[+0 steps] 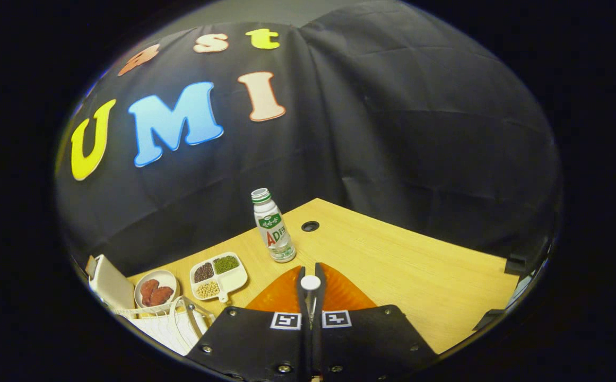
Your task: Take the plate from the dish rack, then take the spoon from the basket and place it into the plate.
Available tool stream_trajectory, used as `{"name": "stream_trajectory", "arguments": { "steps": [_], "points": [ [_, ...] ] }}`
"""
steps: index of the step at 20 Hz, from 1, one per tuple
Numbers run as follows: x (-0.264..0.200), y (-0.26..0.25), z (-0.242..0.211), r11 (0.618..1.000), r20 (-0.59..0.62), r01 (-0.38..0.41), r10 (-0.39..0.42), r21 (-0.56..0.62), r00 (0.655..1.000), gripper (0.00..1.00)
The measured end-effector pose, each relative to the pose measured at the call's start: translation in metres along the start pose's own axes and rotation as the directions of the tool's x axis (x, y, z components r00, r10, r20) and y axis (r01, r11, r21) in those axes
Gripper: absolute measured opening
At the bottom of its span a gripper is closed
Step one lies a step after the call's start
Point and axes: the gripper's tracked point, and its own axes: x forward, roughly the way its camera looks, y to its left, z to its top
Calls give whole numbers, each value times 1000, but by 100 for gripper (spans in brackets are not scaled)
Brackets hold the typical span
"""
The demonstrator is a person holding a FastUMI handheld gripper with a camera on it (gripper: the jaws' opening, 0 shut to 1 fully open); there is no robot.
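Orange plate (339, 294) lies beneath your gripper (311, 284), just short of the milk bottle (273, 227). Your fingers clamp a white-tipped spoon (311, 289) above it.

tongs-mounted fisheye, facing table (419, 276) corner, close

Gripper (311, 289) jaws closed together, clamping white spoon (310, 283) handle upright.

Black cloth wall (392, 132), wooden table (419, 265)
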Motion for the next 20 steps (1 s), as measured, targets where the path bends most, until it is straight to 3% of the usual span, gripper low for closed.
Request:
{"name": "stream_trajectory", "arguments": {
  "steps": [5, 11, 16, 20],
  "points": [
    [-27, 16, 33, 987, 63, 9, 1, -158, 998, 0],
    [-87, 42, 70, 953, 145, -18, 65, -303, 987, 0],
    [-146, 92, 48, 920, 113, -173, 226, -352, 968, 0],
    [-205, 138, 12, 859, 53, -323, 373, -396, 926, 0]
  ]
}}
